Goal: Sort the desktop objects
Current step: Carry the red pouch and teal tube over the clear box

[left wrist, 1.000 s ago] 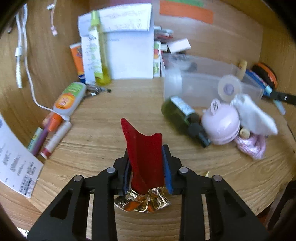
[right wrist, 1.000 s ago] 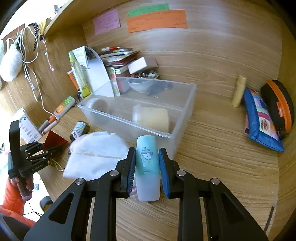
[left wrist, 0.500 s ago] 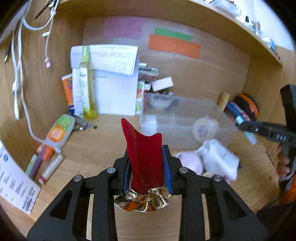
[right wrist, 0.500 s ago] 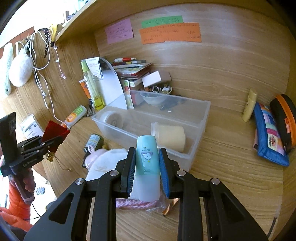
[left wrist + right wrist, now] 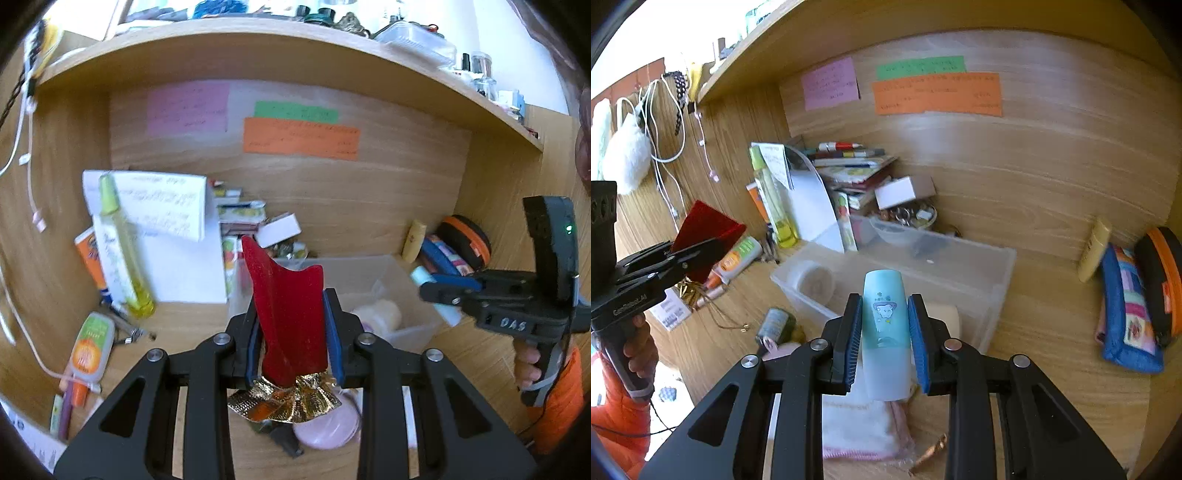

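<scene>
My left gripper [image 5: 293,332] is shut on a red pouch [image 5: 288,317] with a crumpled gold end, held above the desk in front of the clear plastic bin [image 5: 413,291]. It shows in the right wrist view [image 5: 705,236] at the left. My right gripper [image 5: 884,336] is shut on a teal tube [image 5: 884,325] with a cartoon print, held above the bin's near wall [image 5: 960,295]. The bin holds a tape roll [image 5: 812,280] and a cream cylinder [image 5: 942,314]. The right gripper shows in the left wrist view [image 5: 447,288] at the right.
A white cloth [image 5: 857,424], pink round case [image 5: 328,424] and dark green bottle [image 5: 777,325] lie under the grippers. Glue tube [image 5: 88,347] and pens lie left. Papers, yellow bottle [image 5: 122,258] and books stand behind. Blue pouch [image 5: 1126,314] and orange-trimmed case [image 5: 1160,280] sit right.
Both grippers have risen and tilted up with their loads. The shelf and sticky notes have come into view; the desk items have dropped low in the views.
</scene>
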